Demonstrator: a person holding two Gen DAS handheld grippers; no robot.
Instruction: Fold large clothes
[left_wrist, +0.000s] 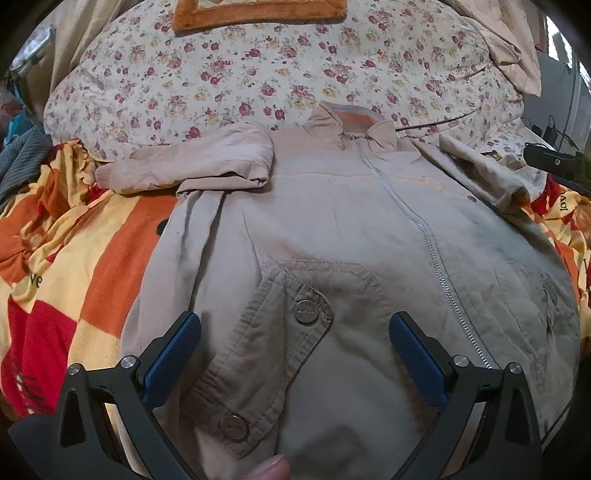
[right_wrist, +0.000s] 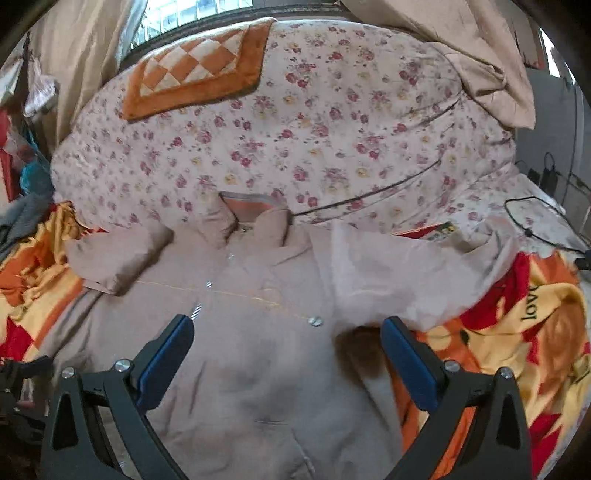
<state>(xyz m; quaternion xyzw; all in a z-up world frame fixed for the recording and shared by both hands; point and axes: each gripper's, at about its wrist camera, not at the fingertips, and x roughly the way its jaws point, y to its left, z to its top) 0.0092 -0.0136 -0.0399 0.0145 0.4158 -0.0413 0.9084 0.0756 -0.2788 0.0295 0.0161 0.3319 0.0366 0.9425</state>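
On the striped orange-and-yellow blanket (left_wrist: 110, 266) the beige zip jacket (left_wrist: 332, 221) is spread front-up, collar (left_wrist: 347, 129) far, so folds can be made; its left sleeve (left_wrist: 184, 166) is already doubled inward; the left gripper (left_wrist: 295, 343) and right gripper (right_wrist: 288, 350) are held spread wide, grasping nothing, above the pocket flap (left_wrist: 273, 343) and right sleeve (right_wrist: 406, 273).

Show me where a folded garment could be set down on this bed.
Free: the floral quilt between the beige zip jacket's collar and the orange checked cushion. Crowded: the jacket covers the striped orange-yellow blanket in the middle, sleeves spread both sides.
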